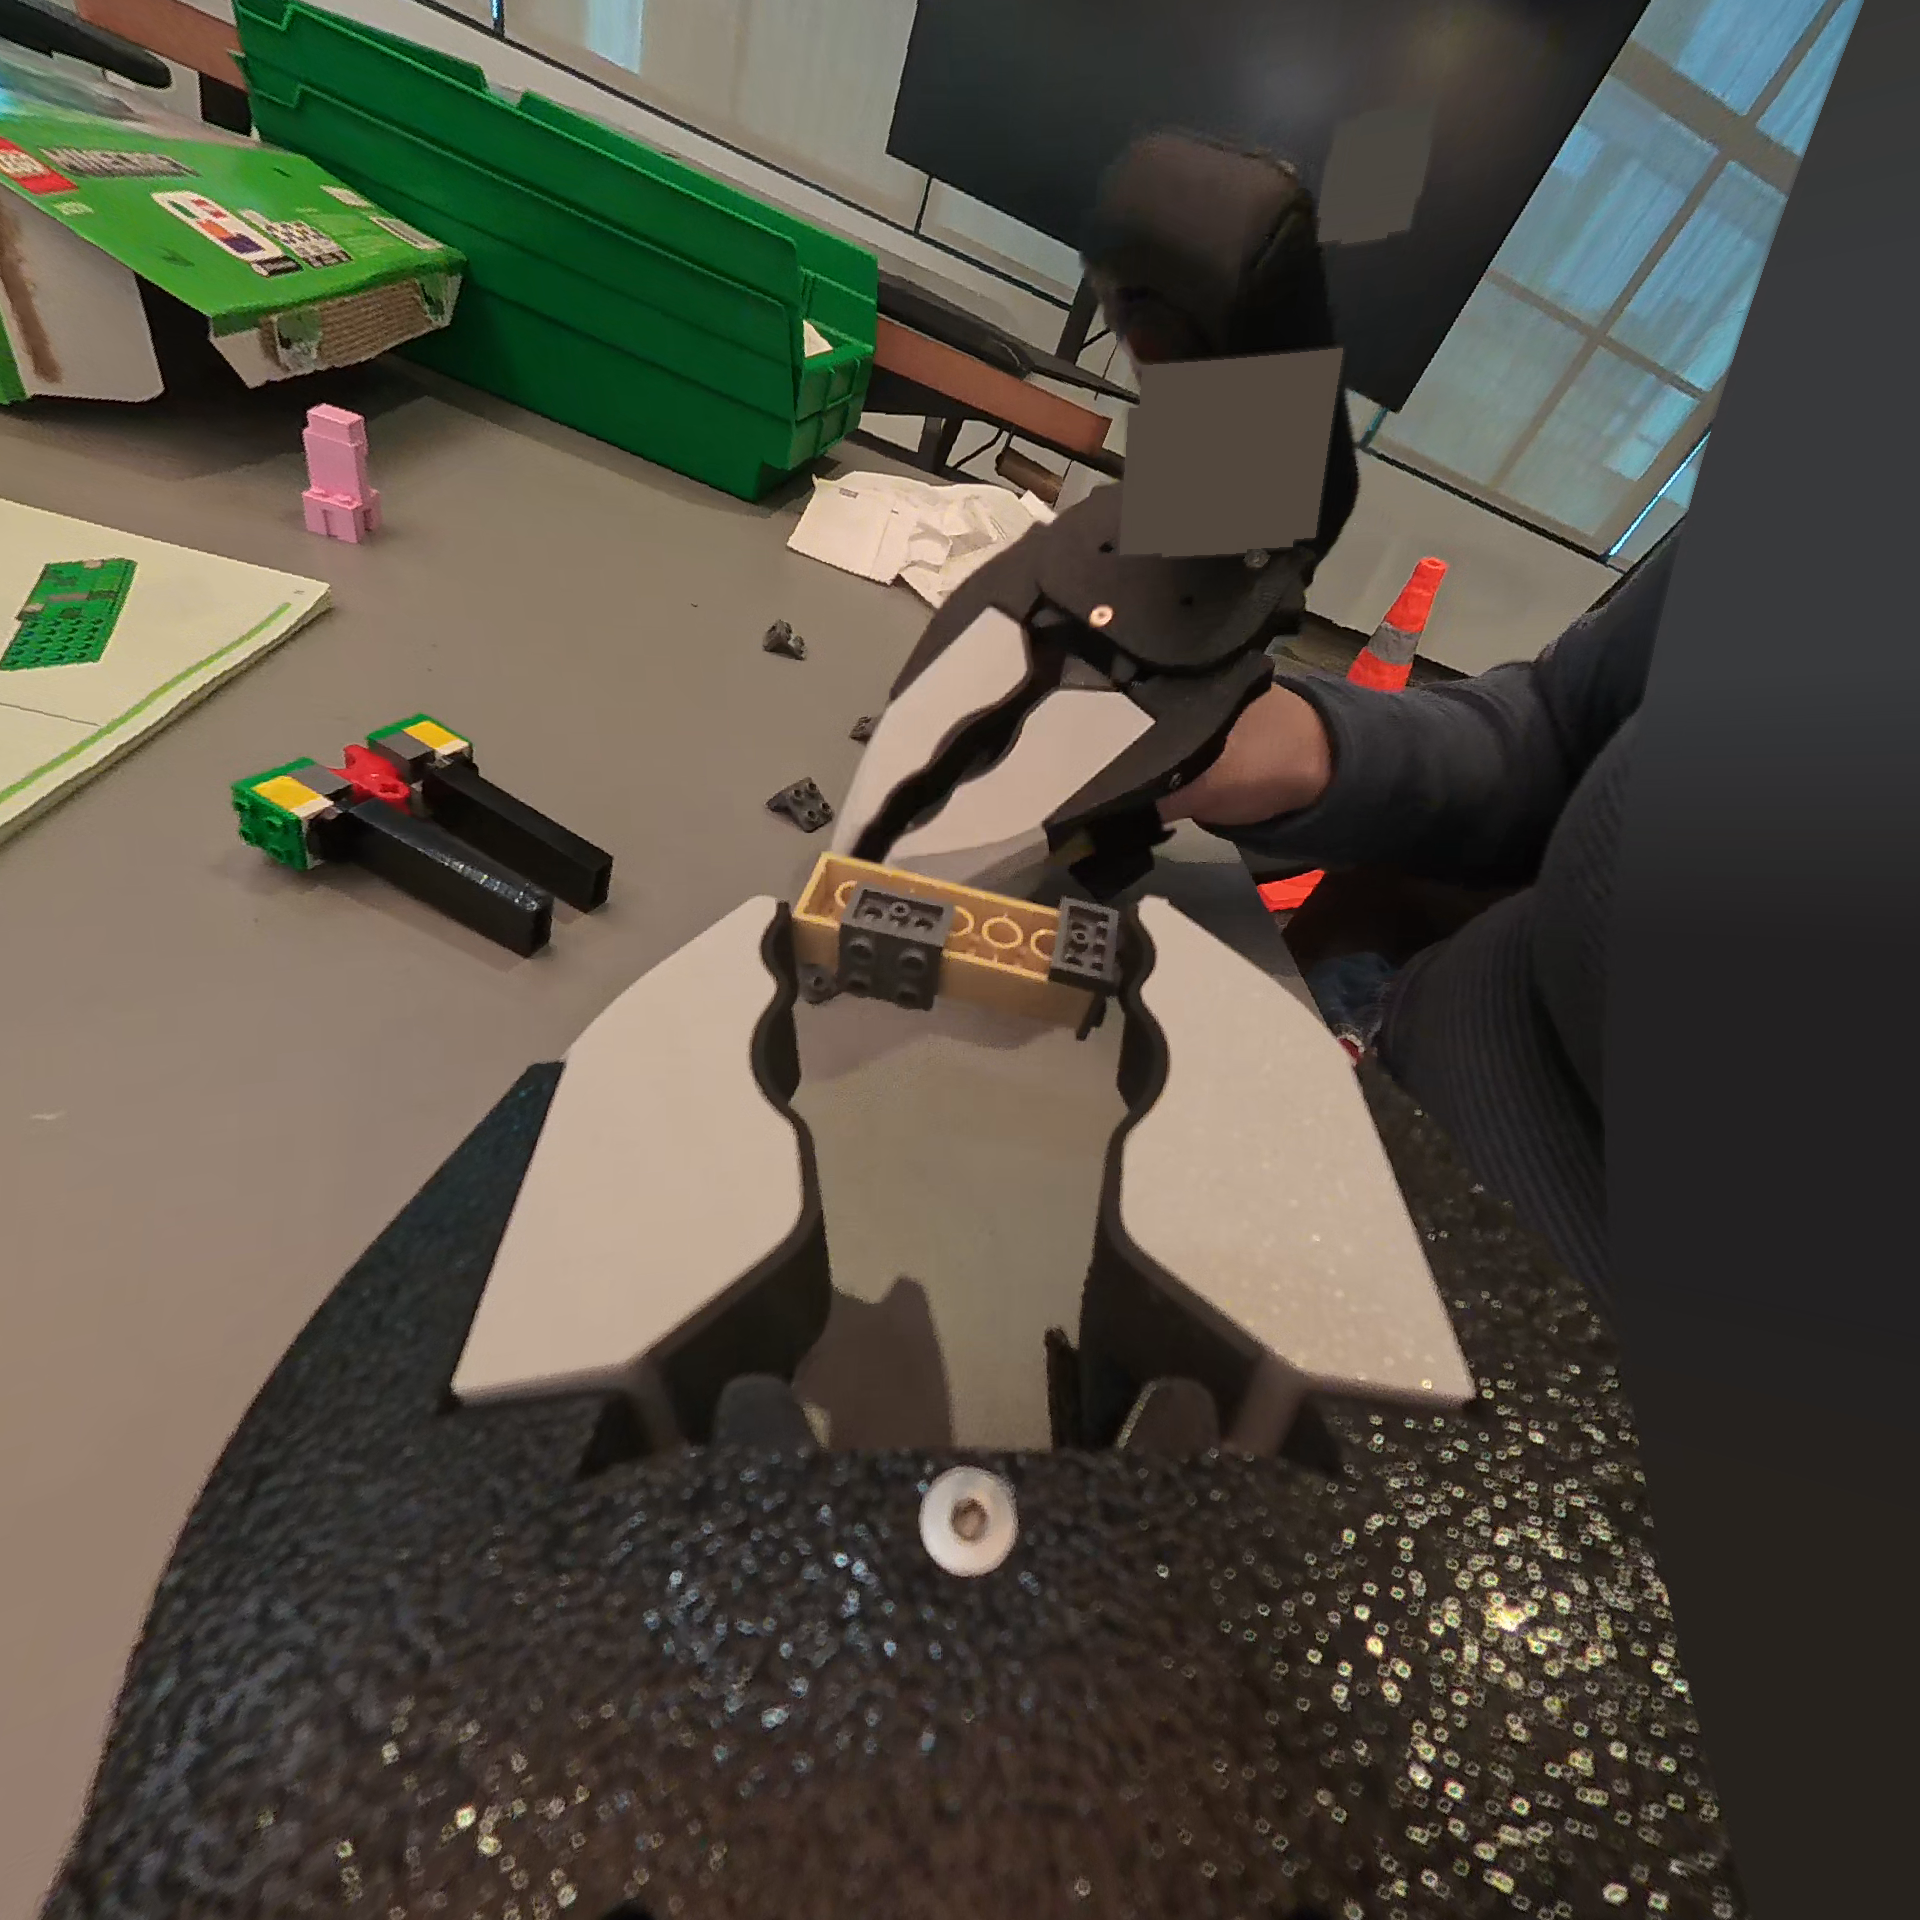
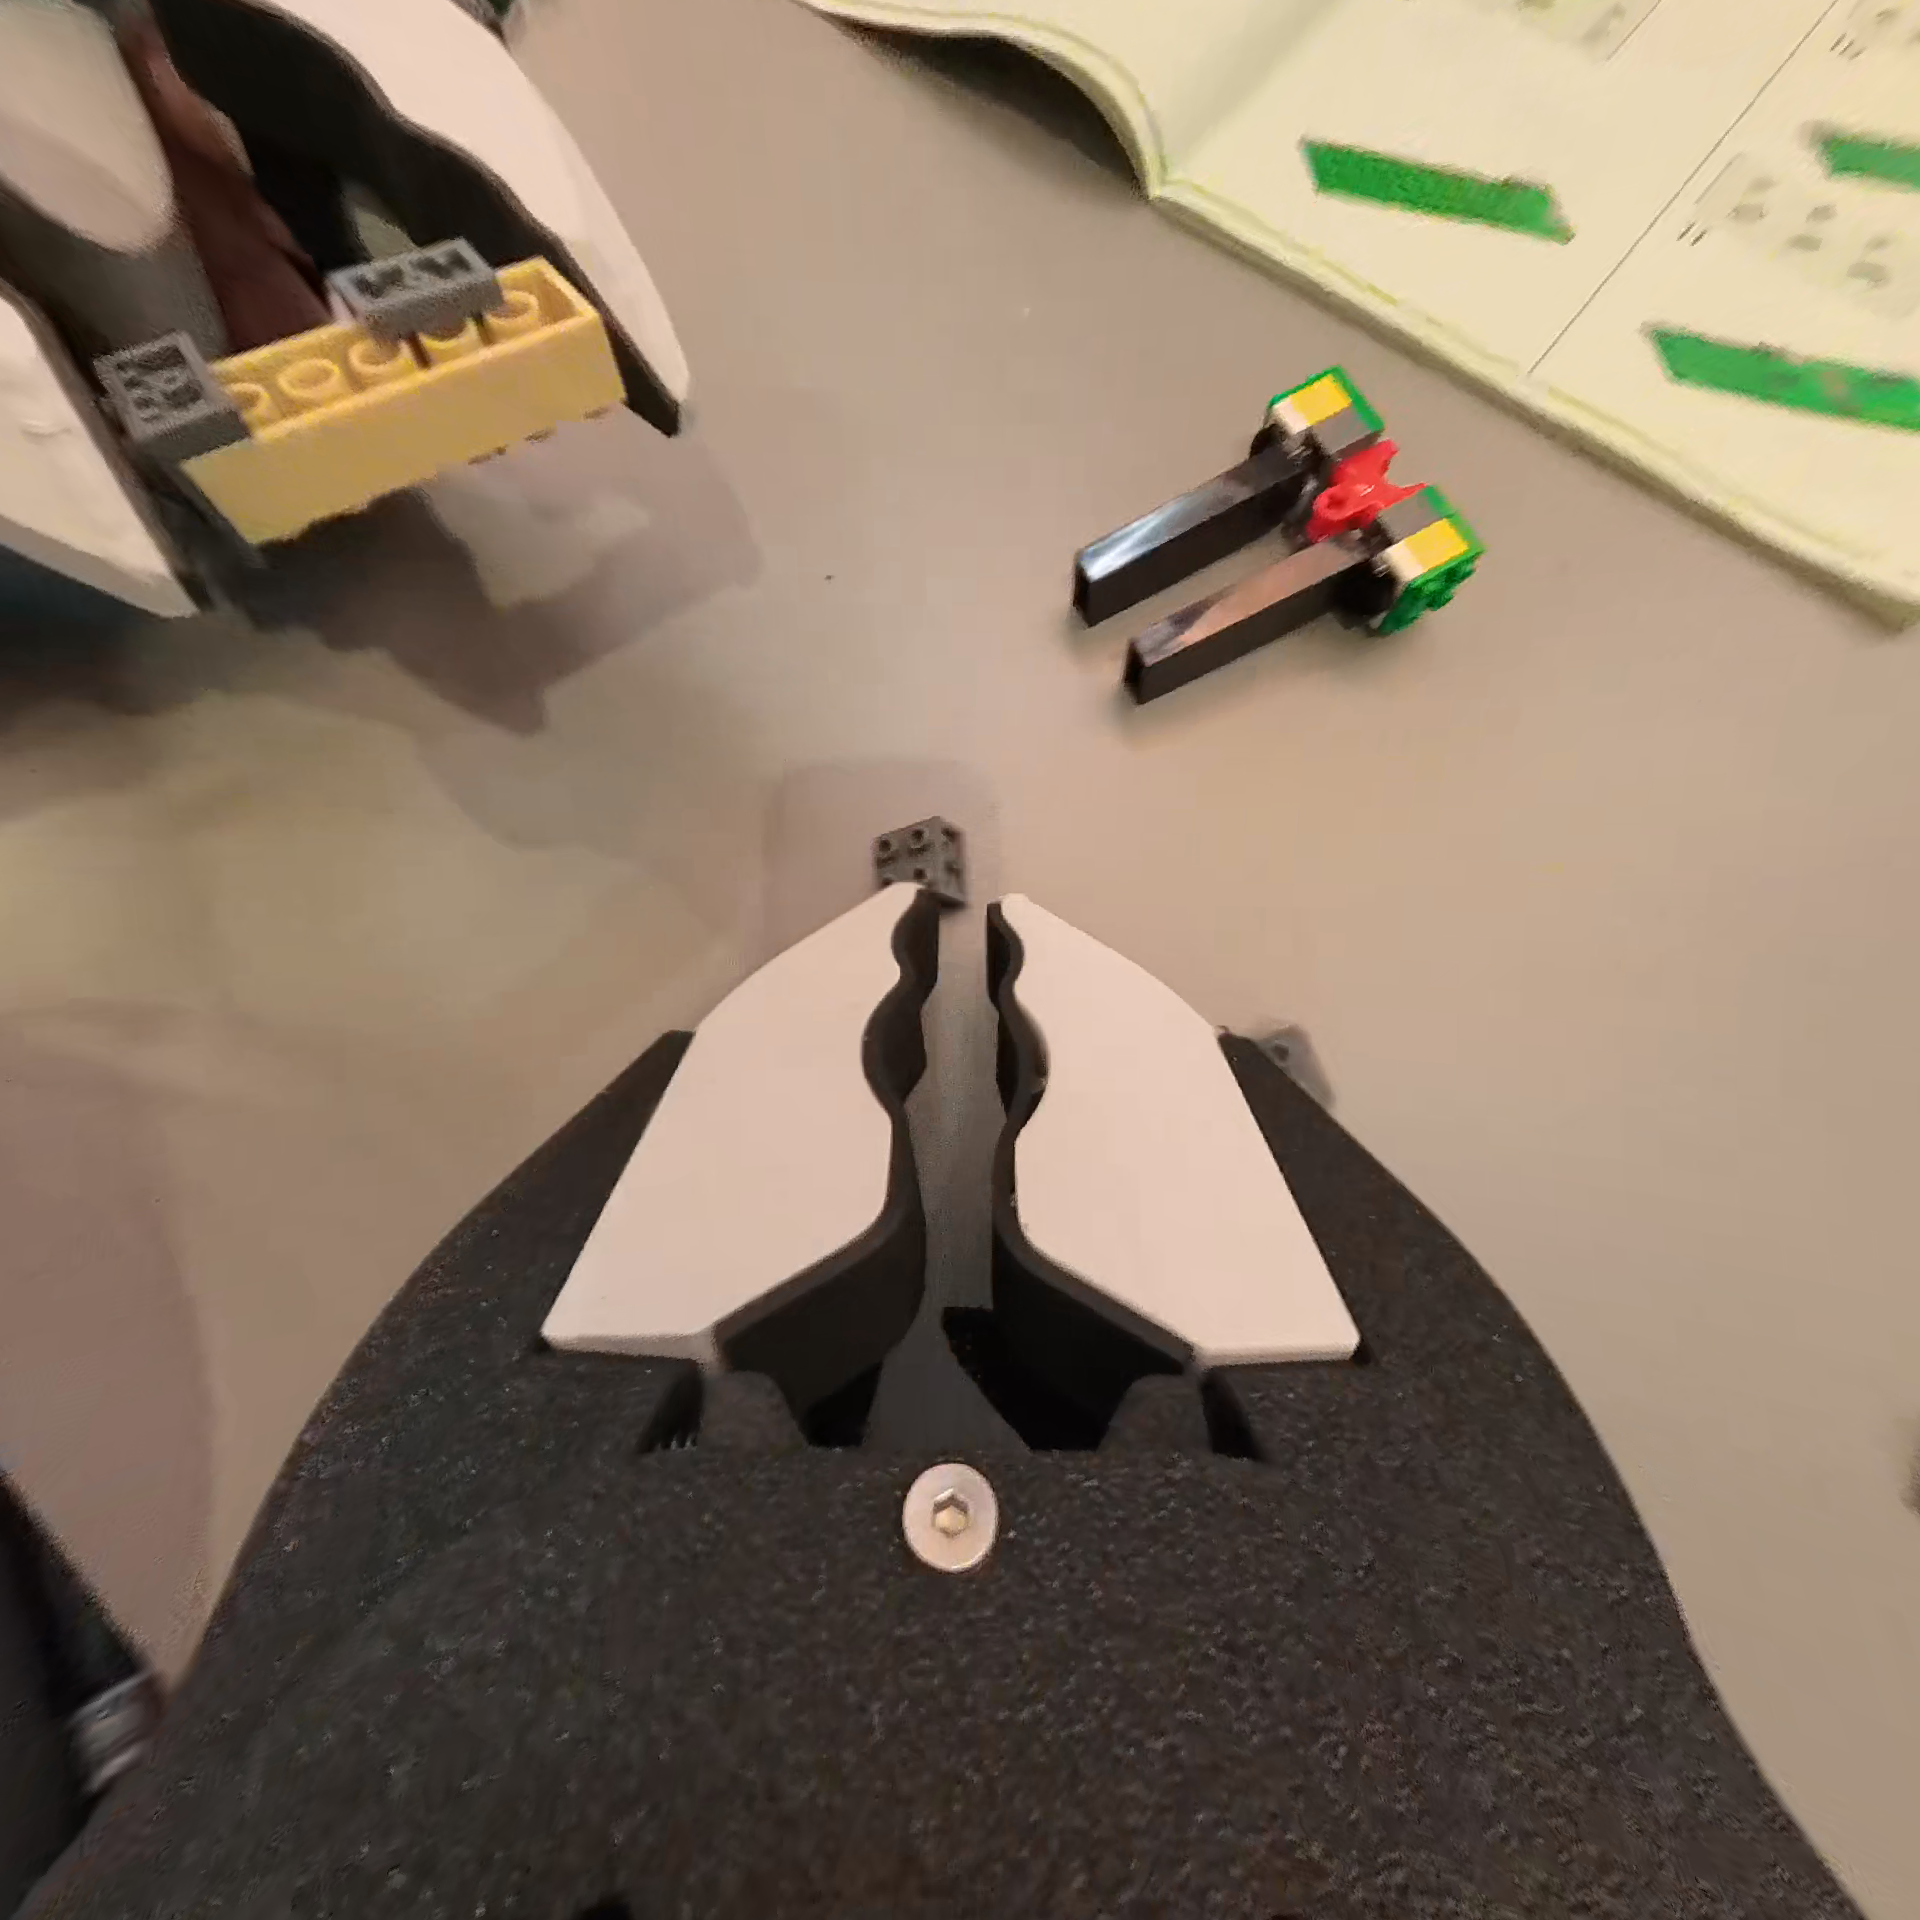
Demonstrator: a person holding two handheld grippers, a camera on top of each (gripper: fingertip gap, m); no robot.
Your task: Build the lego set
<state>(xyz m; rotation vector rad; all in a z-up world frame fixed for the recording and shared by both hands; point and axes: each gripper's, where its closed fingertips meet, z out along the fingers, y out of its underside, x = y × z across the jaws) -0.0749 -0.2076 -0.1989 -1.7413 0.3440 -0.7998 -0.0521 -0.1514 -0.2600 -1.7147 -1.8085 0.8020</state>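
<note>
— Which step am I on?
— Attaching brackets, I judge. My left tool (image 1: 956, 961) pinches the tan brick (image 1: 977, 961) endwise above the bench (image 1: 260, 1091), two grey brackets already on it.
— And the right?
— My right tool (image 2: 961, 909) is nearly pressed together, empty; a loose grey bracket (image 2: 920, 857) lies just beyond its tips. Next I must spread, then close around it.

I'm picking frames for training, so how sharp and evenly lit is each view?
Left wrist view: sharp on the tan brick held in the left gripper, with sparkly glare on the black body and wide-angle bending. Right wrist view: motion-blurred, worst on the booklet; soft shadows fall on the table.
</note>
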